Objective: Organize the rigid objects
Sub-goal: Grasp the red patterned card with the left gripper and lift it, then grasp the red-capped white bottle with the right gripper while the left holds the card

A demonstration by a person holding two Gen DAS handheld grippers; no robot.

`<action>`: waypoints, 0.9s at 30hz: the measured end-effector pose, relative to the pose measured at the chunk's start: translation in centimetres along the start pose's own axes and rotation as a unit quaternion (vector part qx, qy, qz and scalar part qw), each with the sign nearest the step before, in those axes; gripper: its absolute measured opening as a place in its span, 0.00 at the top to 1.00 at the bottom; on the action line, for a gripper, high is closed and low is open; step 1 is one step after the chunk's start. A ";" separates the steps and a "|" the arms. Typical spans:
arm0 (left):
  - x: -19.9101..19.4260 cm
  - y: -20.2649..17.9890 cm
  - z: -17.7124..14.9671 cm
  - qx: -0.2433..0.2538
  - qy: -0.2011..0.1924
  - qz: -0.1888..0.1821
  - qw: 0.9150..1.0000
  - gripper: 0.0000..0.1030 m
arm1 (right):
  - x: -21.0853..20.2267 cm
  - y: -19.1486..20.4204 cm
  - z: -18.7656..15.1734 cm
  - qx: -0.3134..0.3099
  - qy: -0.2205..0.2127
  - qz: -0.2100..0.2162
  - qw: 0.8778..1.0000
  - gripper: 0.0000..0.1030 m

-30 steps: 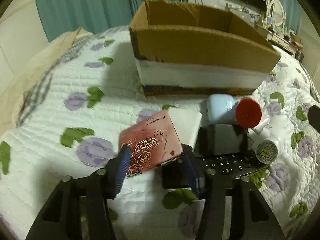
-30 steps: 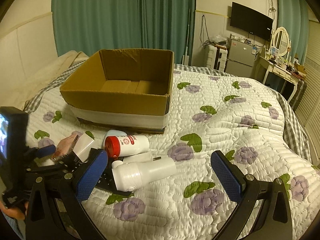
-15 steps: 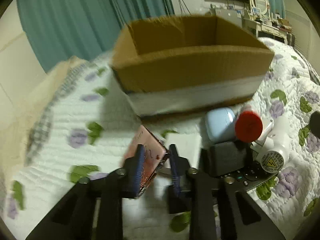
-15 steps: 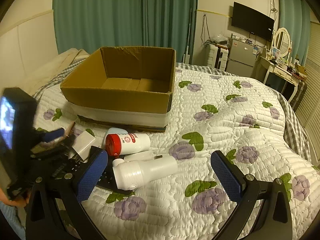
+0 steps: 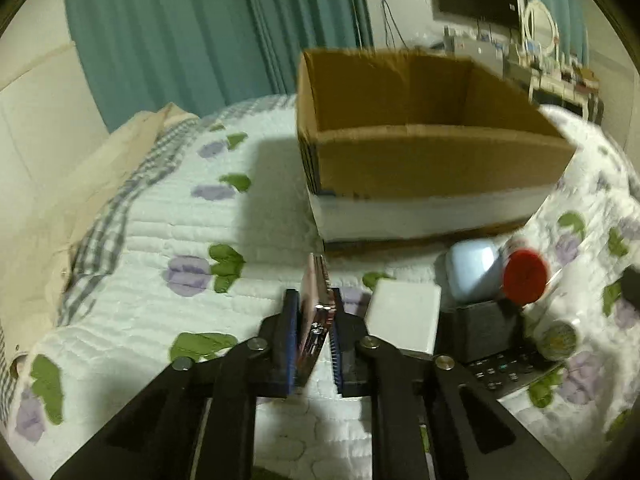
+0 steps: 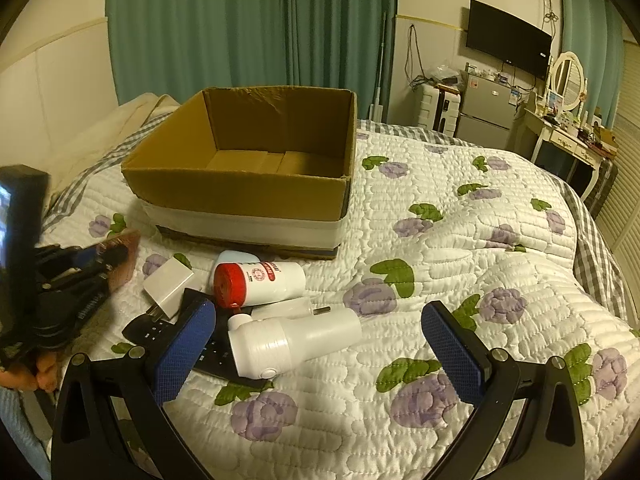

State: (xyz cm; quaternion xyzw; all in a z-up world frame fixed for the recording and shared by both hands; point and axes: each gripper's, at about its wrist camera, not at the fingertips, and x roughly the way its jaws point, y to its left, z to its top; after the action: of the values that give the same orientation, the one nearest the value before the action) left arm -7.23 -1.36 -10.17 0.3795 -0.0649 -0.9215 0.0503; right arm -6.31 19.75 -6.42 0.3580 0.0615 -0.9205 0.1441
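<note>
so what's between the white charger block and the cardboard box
Only bare quilt between the white charger block and the cardboard box, in the right wrist view.

Each camera looks forward along its own fingers, low over the bed (image 6: 480, 216). Both see the cardboard box (image 5: 432, 160) ahead of the fingers.

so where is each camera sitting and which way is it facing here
Left wrist: rides on the left gripper, facing along its fingers toward the cardboard box; its two black fingers show, shut on a pink tin held edge-on.
Right wrist: rides on the right gripper, low over the quilt, facing the box; its open blue-padded fingers show, plus the left gripper at left.
Shared: box, red-capped bottle, white charger, remote control.
</note>
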 end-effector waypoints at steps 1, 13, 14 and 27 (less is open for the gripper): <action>-0.6 0.3 0.2 -0.013 -0.006 -0.020 1.000 0.91 | 0.1 0.2 0.1 -0.002 -0.001 0.002 1.000 0.00; -2.4 0.6 0.8 -0.042 -0.023 -0.055 0.997 0.91 | 6.7 5.3 0.2 -0.058 0.050 0.004 0.997 0.13; -2.3 0.7 0.8 -0.045 -0.022 -0.057 0.997 0.91 | 7.3 5.7 0.1 -0.063 0.052 0.000 0.997 0.15; -2.8 0.4 0.5 -0.045 -0.021 -0.060 0.997 0.91 | 6.0 4.8 0.3 -0.051 0.007 -0.018 0.999 0.63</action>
State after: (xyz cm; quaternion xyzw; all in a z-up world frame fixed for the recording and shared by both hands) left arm -5.64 -1.31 -7.83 0.3608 -0.0015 -0.9326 0.0103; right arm -9.24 13.77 -10.32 0.3551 0.1154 -0.9163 0.1448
